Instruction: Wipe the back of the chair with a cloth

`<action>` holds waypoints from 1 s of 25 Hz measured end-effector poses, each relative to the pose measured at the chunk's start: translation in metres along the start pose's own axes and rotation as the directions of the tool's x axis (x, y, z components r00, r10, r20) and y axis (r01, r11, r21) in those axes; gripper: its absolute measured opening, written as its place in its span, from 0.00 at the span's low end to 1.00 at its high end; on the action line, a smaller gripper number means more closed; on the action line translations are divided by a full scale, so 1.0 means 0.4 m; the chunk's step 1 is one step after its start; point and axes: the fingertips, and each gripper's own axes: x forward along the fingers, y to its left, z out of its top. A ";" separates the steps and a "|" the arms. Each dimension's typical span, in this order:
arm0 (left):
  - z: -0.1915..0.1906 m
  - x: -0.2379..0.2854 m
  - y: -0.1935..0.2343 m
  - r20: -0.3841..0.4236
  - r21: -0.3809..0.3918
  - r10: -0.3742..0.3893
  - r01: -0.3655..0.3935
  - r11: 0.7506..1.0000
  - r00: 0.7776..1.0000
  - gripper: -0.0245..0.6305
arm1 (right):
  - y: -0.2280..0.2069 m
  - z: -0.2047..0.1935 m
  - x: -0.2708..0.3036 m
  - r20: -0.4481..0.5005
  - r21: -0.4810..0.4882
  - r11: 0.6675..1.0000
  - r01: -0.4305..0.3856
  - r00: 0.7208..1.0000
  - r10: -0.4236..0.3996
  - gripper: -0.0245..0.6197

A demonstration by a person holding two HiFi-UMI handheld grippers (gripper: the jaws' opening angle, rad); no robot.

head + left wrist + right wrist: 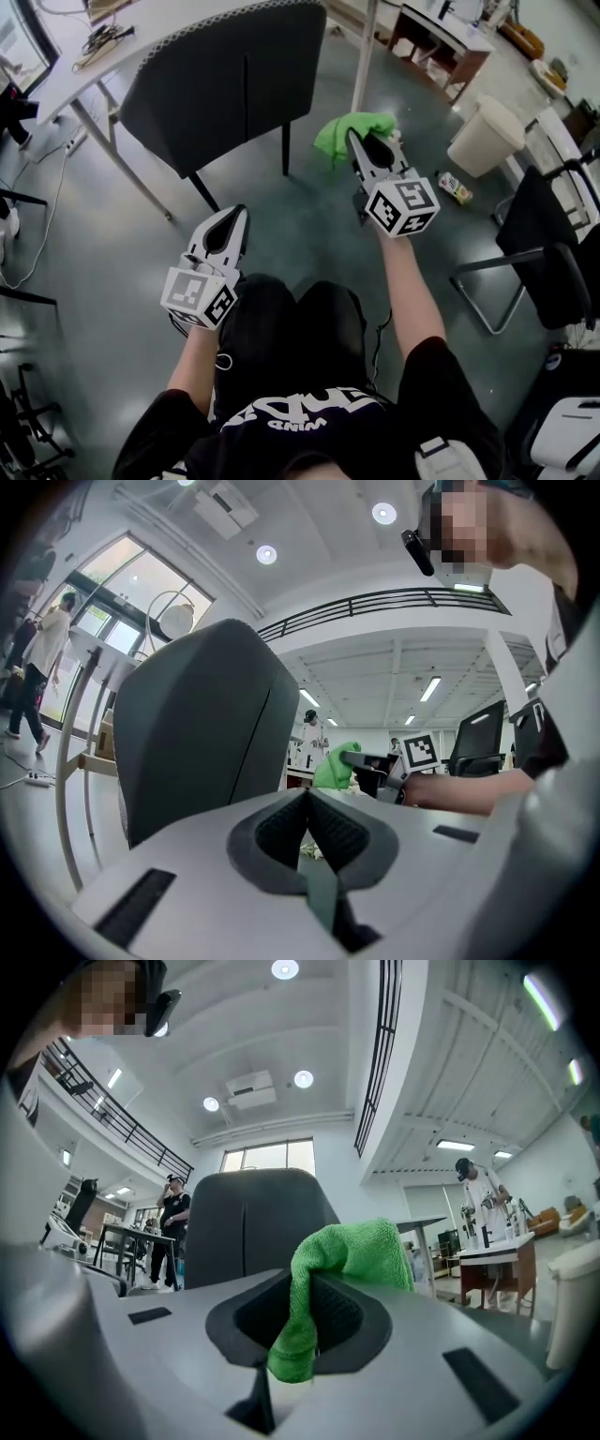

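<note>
The dark grey chair back stands ahead of me, under the table edge; it fills the left of the left gripper view and the middle of the right gripper view. My right gripper is shut on a green cloth, which bunches over its jaws and hangs short of the chair's right side. My left gripper is shut with nothing in it, low and near the chair's front leg. The cloth also shows in the left gripper view.
A white table with metal legs stands over the chair. A white bin and a small carton lie to the right, a black chair at far right. People stand in the background.
</note>
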 end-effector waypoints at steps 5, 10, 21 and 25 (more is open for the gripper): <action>-0.004 -0.010 0.004 0.001 -0.014 -0.007 0.007 1.000 1.000 0.04 | -0.115 0.039 0.055 -0.052 -0.087 0.996 0.028 0.998 -0.033 0.11; 0.006 -0.013 0.018 0.000 -0.005 0.000 0.000 1.000 1.000 0.04 | -0.169 0.101 0.156 -0.042 -0.122 0.992 0.011 0.999 -0.016 0.11; 0.007 -0.025 0.051 -0.009 -0.008 0.000 -0.001 1.000 1.000 0.04 | 0.005 0.070 0.348 -0.098 -0.143 0.982 -0.127 0.989 0.113 0.11; -0.007 -0.026 0.058 -0.014 -0.014 0.003 -0.003 1.000 1.000 0.04 | 0.096 0.068 0.378 -0.104 -0.153 0.972 -0.180 0.981 0.165 0.11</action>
